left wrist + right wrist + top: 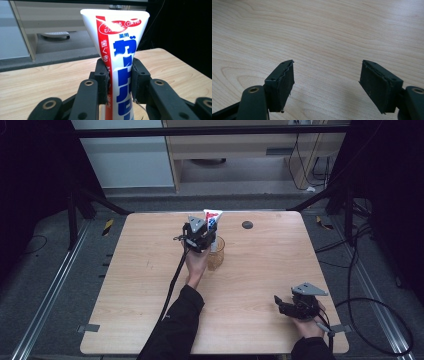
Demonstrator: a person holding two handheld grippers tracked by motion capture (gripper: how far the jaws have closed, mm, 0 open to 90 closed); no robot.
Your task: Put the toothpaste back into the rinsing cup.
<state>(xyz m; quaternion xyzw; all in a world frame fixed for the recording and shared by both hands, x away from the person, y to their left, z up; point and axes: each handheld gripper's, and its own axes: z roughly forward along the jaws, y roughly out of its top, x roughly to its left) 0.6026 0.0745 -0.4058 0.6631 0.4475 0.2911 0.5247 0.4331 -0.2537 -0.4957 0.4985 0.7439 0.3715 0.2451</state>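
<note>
Toothpaste tube [120, 57] stands upright, crimped end up, pinched btwn left gripper [199, 237] jaws, just above an amber glass cup [216, 254] near table [140, 270] centre. Right gripper [295, 306] rests at approx 4 o'clock, jaws spread wide, nothing held.

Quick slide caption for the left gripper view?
Left tongs shut on an upright toothpaste tube, crimped end up, above the wooden table.
</note>
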